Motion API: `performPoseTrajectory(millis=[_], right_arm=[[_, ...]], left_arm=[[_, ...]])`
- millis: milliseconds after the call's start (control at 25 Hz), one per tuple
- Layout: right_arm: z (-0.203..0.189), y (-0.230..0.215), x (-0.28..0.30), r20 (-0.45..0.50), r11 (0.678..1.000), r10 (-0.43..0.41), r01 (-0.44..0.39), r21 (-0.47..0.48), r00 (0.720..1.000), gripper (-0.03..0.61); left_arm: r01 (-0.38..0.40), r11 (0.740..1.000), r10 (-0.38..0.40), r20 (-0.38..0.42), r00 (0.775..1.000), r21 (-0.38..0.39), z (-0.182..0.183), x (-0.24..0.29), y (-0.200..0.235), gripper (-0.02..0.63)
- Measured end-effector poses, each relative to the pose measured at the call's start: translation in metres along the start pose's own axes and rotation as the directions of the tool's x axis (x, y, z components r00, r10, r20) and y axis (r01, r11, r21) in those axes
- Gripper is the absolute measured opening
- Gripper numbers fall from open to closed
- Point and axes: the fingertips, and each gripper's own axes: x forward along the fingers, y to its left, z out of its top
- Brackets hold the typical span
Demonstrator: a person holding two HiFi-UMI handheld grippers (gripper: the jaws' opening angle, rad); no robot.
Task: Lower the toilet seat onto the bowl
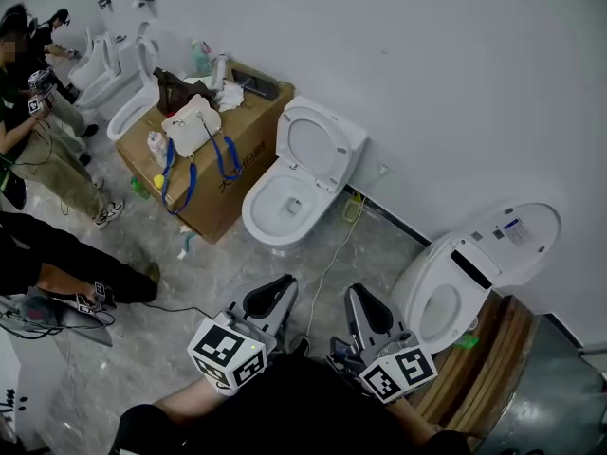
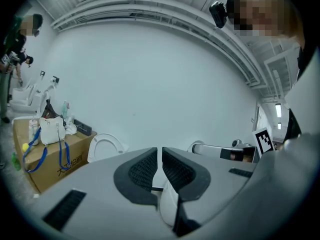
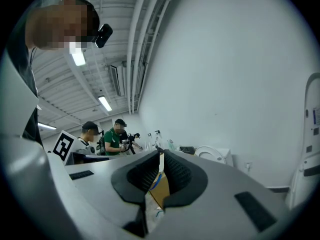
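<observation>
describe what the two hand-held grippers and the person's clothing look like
The left hand-held gripper and the right hand-held gripper both have smooth grey plastic bodies that taper forward, lined with black ribbed pads. Each carries a white cube printed with black square markers at its rear. The person wears a black top.

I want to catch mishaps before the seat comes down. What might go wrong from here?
1. A white cable trails over the floor between the person and the toilet bowl; a foot may catch it.
2. The left gripper and right gripper are both shut and empty. Nudged with shut jaws rather than gripped, the raised seat may tip and slam down.
</observation>
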Motion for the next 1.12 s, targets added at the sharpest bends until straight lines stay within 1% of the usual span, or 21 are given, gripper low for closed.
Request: performPoseTrajectory(millis=[160, 360, 600, 840, 1120], right_arm=[[0.003, -0.011, 0.022, -0.004, 1.0, -0.017, 0.017, 0.007, 1.0, 0.049], [0.015, -0.026, 0.063, 0.0, 0.999, -0.038, 0.038, 0.007, 0.999, 0.049], [0.031, -0.048, 0.116, 0.013, 0.996, -0.092, 0.092, 0.013, 0.996, 0.049], [0.041, -0.066, 0.169, -0.01, 0.988, -0.154, 0.154, -0.024, 0.988, 0.049], [0.049, -0.099, 0.233, -0.03, 0.969, -0.23, 0.227, -0.096, 0.973, 0.049]], left_arm=[[0.007, 1.0, -0.007, 0.0, 1.0, -0.012, 0.008, 0.016, 0.02, 0.041], [0.02, 1.0, -0.02, 0.007, 1.0, -0.019, 0.028, 0.04, 0.053, 0.041], [0.052, 0.998, -0.052, 0.015, 0.999, -0.025, 0.054, 0.068, 0.097, 0.041], [0.088, 0.995, -0.087, 0.022, 0.996, -0.047, 0.076, 0.091, 0.144, 0.041], [0.097, 0.993, -0.095, 0.039, 0.995, -0.071, 0.097, 0.114, 0.209, 0.041]])
